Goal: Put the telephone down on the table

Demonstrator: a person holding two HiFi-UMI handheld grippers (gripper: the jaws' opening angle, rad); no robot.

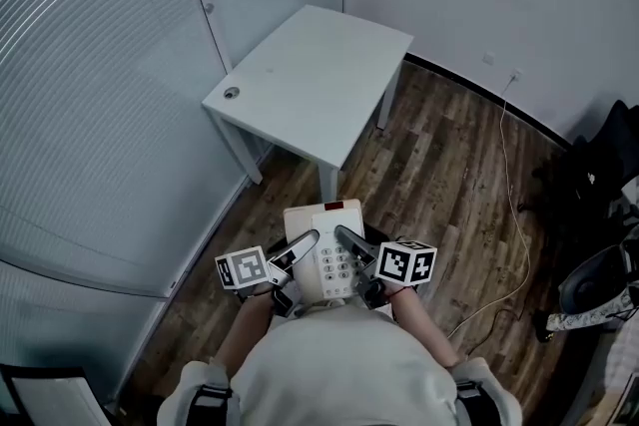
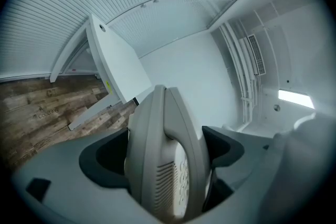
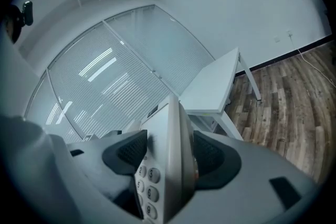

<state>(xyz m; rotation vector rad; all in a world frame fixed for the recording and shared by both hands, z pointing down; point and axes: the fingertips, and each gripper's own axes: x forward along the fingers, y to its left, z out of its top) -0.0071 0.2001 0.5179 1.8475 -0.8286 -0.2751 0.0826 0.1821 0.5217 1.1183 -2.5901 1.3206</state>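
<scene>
Short of the table [image 1: 310,80], the telephone [image 1: 324,226] points lengthwise at it.

The telephone [image 1: 324,226] looks like smooth matt plastic. The counter [image 1: 310,80] is smooth matt white, the floor [image 1: 439,165] grainy wood.

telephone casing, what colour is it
Off-white. The telephone shows best in the head view.

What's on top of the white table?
Only a small round cap near one corner. The telephone isn't there yet; the left gripper and right gripper hold it above the wooden floor. The tabletop hides the floor beneath it.
</scene>
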